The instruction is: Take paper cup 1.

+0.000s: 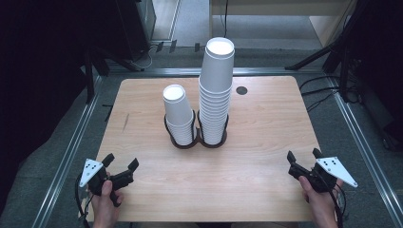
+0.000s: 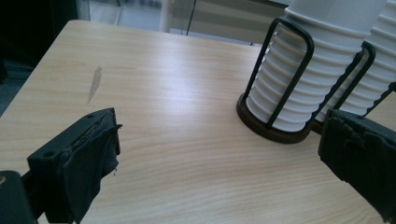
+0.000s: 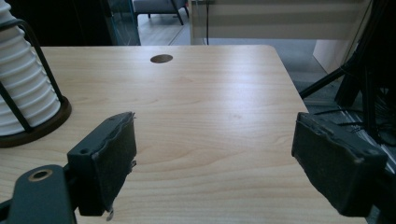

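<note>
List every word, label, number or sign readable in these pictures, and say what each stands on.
None can be read: the white paper cups of the short stack and the tall stack, the black wire holder and the wooden table carry no print. The grey plates on the left gripper and right gripper show only dark dots.

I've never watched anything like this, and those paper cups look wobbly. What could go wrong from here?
1. The tall cup stack rises far above its wire holder, so a sideways nudge from a gripper could probably tip it.
2. The short cup stack leans left in its own ring; lifting one cup may drag others along.
3. The left gripper and right gripper both stand open and empty; squeezing a thin cup too hard might crush it.
</note>
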`<state>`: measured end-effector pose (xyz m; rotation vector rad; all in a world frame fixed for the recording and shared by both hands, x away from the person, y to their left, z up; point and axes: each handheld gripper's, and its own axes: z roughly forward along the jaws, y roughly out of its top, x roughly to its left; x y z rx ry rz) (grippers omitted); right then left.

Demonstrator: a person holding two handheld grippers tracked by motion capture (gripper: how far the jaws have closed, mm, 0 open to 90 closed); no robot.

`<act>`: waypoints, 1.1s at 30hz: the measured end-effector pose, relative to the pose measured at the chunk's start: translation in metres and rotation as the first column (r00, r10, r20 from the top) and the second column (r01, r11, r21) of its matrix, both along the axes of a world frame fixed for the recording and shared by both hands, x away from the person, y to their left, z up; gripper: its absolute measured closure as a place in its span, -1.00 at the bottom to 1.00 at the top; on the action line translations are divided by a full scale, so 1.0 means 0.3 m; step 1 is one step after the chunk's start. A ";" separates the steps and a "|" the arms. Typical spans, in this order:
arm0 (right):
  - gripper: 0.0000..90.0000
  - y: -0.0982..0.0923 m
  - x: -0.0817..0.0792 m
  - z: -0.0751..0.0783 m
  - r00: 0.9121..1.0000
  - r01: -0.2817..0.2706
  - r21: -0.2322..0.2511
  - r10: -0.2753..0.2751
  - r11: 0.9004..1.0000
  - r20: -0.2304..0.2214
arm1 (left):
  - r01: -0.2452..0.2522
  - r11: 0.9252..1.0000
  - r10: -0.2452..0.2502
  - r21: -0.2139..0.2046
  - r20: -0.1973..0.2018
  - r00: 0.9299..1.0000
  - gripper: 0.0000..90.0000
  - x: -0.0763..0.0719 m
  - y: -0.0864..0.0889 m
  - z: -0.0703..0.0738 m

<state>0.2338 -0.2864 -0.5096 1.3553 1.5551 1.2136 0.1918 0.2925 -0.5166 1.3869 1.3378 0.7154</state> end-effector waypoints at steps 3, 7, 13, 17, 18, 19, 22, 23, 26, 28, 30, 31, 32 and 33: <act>-0.69 0.007 0.000 0.025 1.000 -0.012 -0.025 0.011 1.000 -0.012 | 0.009 1.000 -0.009 0.002 0.005 1.000 -1.00 0.011 -0.019 0.014; -0.69 0.018 -0.003 0.078 1.000 -0.029 0.003 0.029 1.000 -0.003 | 0.032 0.999 -0.032 0.009 0.007 0.999 -1.00 0.026 -0.048 0.026; -0.69 0.059 0.002 0.136 0.998 -0.061 0.027 0.060 0.998 0.029 | 0.069 0.997 -0.069 0.018 0.017 0.997 -1.00 0.054 -0.109 0.052; -0.69 0.080 0.008 0.164 0.996 -0.082 0.030 0.080 0.996 0.047 | 0.089 0.996 -0.089 0.018 0.031 0.996 -1.00 0.076 -0.153 0.080; -0.69 0.085 0.011 0.174 0.995 -0.090 0.038 0.088 0.995 0.050 | 0.094 0.995 -0.094 0.016 0.034 0.995 -1.00 0.082 -0.164 0.086; -0.69 0.095 0.018 0.196 0.993 -0.108 0.058 0.105 0.993 0.049 | 0.109 0.994 -0.110 0.024 0.041 0.993 -1.00 0.095 -0.186 0.099; -0.69 0.105 0.025 0.218 0.991 -0.121 0.081 0.117 0.989 0.059 | 0.125 0.992 -0.126 0.024 0.046 0.991 -1.00 0.107 -0.210 0.112; -0.69 0.118 0.034 0.239 0.989 -0.134 0.096 0.128 0.986 0.071 | 0.132 0.991 -0.133 0.027 0.049 0.990 -1.00 0.113 -0.222 0.118; -0.69 0.132 0.043 0.259 0.987 -0.145 0.103 0.137 0.984 0.083 | 0.154 0.988 -0.155 0.034 0.057 0.986 -1.00 0.129 -0.258 0.137; -0.69 0.148 0.052 0.280 0.986 -0.149 0.109 0.140 0.983 0.088 | 0.166 0.985 -0.168 0.036 0.062 0.984 -1.00 0.140 -0.282 0.148; -0.69 0.166 0.063 0.305 0.985 -0.154 0.122 0.143 0.981 0.095 | 0.178 0.983 -0.181 0.040 0.063 0.982 -1.00 0.152 -0.304 0.158; -0.69 0.173 0.065 0.313 0.985 -0.157 0.123 0.146 0.980 0.097 | 0.183 0.982 -0.185 0.040 0.062 0.981 -1.00 0.157 -0.316 0.162; -0.69 0.183 0.069 0.324 0.983 -0.162 0.125 0.149 0.979 0.104 | 0.188 0.981 -0.190 0.043 0.063 0.980 -1.00 0.163 -0.327 0.165; -0.69 0.193 0.072 0.335 0.982 -0.166 0.124 0.153 0.978 0.106 | 0.191 0.980 -0.194 0.046 0.064 0.979 -1.00 0.168 -0.338 0.169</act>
